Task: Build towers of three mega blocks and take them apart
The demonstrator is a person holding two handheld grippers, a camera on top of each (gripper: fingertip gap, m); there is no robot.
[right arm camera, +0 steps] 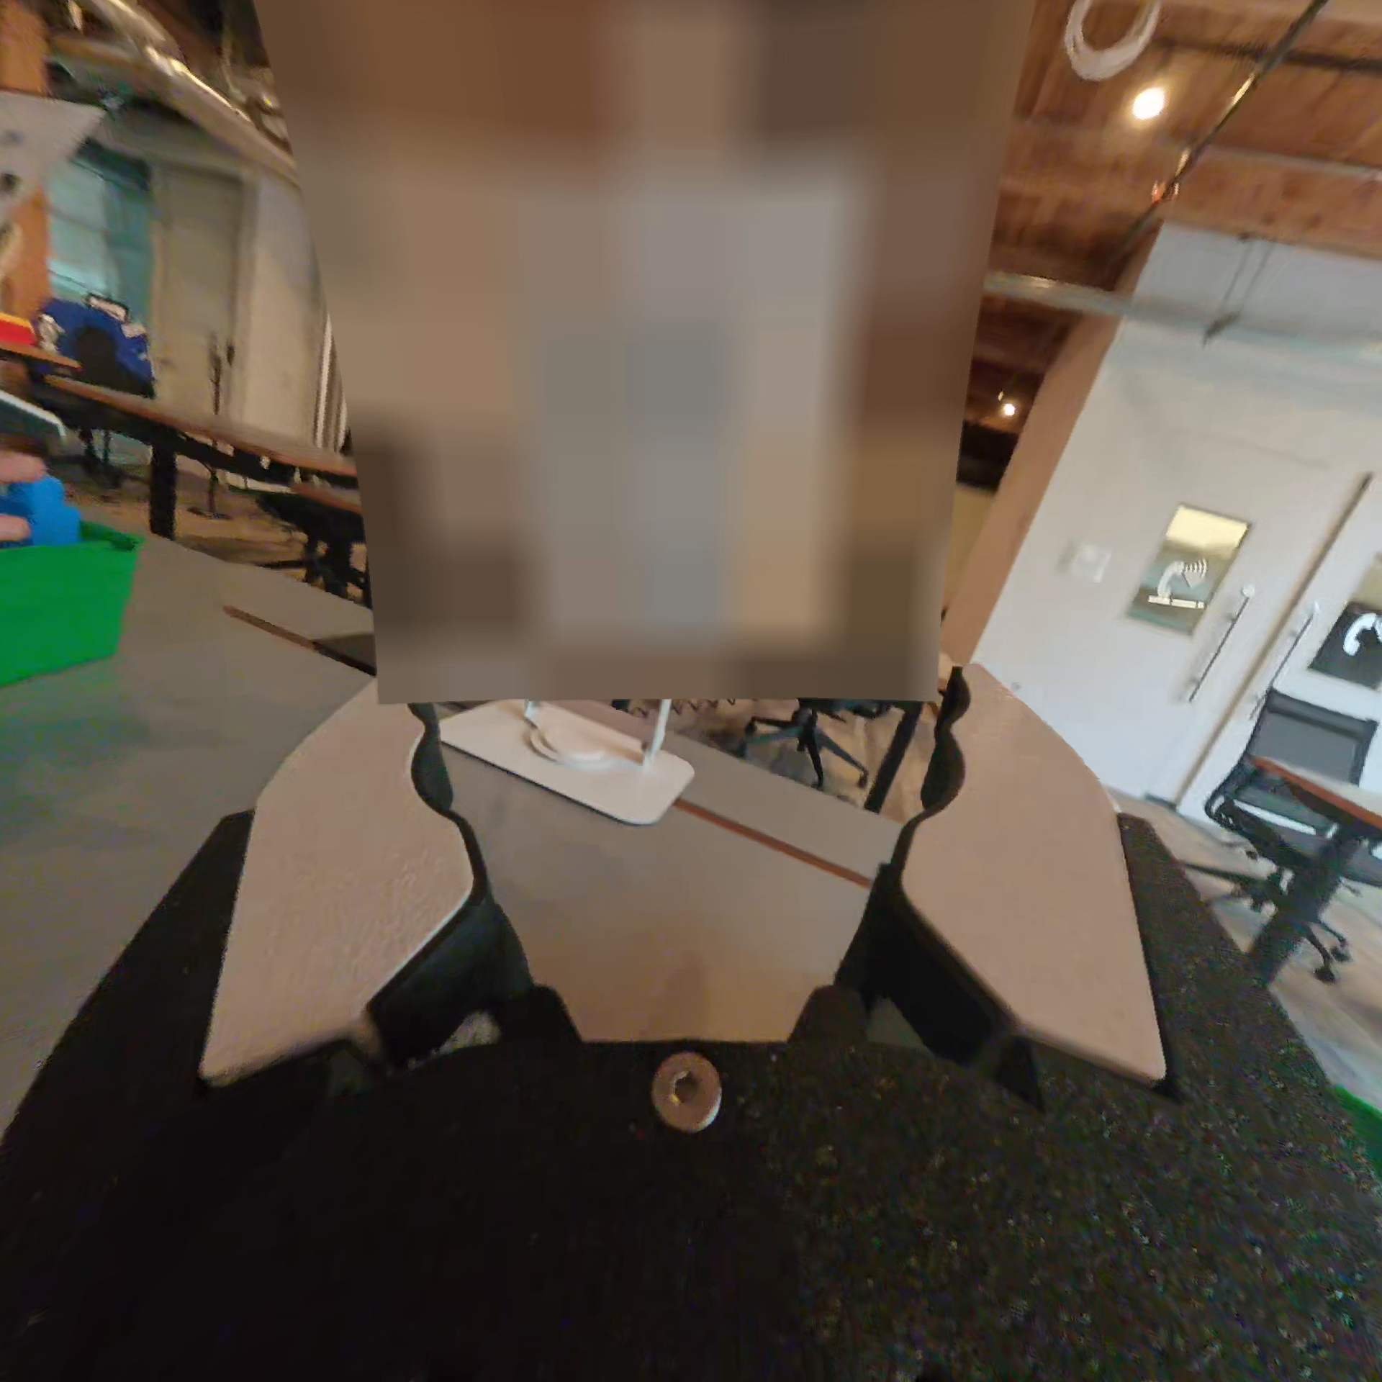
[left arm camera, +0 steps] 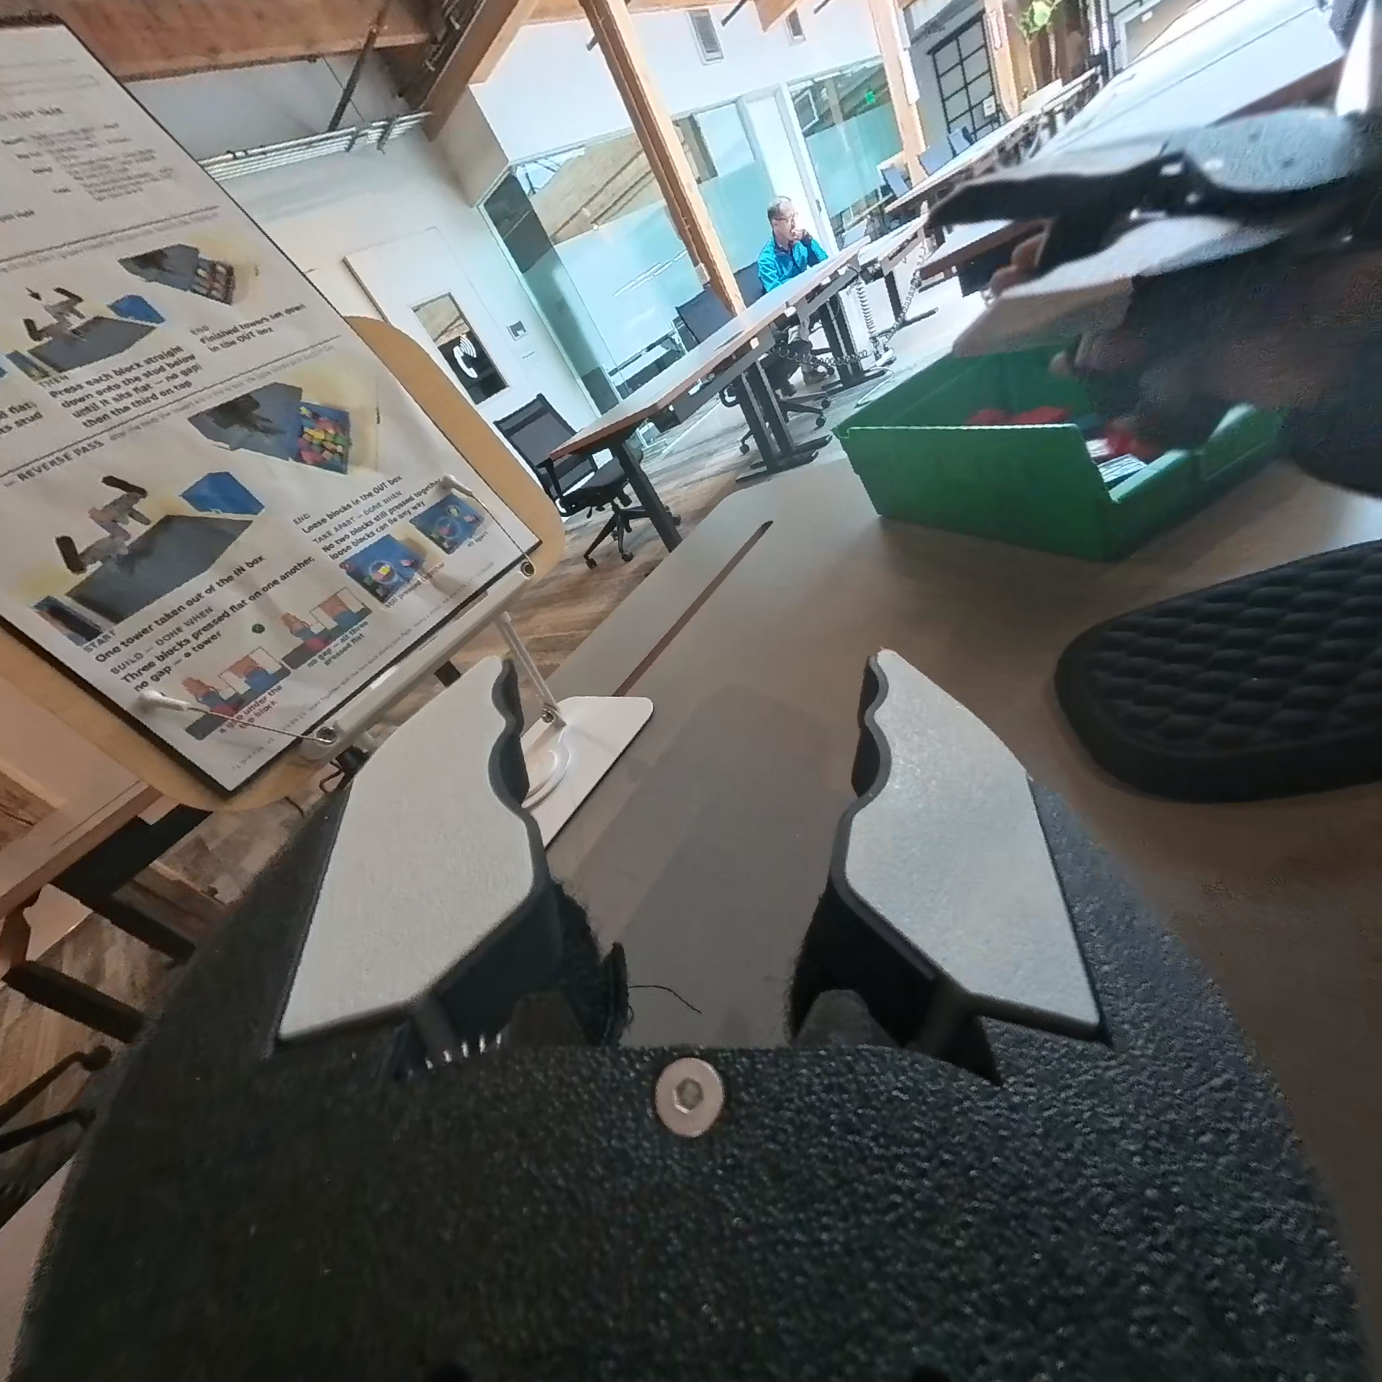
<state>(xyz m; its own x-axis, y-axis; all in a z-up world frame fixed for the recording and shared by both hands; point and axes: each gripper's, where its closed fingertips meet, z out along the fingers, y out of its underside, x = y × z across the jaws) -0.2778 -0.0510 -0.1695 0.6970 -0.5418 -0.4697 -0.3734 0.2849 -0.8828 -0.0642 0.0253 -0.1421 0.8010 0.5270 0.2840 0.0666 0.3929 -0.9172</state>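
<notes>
Grippers both empty, jaws spread wide. Left gripper (left arm camera: 684, 718) hangs low over grey table (left arm camera: 860, 673), nothing between its fingers. Right gripper (right arm camera: 684, 755) same: wide apart, only table and white stand base (right arm camera: 643, 785) seen through the gap.

Left wrist view only: instruction board (left arm camera: 187, 389) on its stand at left, green bin (left arm camera: 994, 486) across the table holding red and blue blocks (left arm camera: 1002, 415), black mesh pad (left arm camera: 1234, 673) at right, seated person (left arm camera: 789, 254) far back. The other gripper shows top right above the bin, blurred; can't tell from here whether it touches anything.

Right wrist view only: green bin's corner (right arm camera: 60, 598) at left edge, with a blue block (right arm camera: 41, 508) just above it between fingertips of a hand (right arm camera: 19, 471). Board itself is hidden behind a mosaic patch.
</notes>
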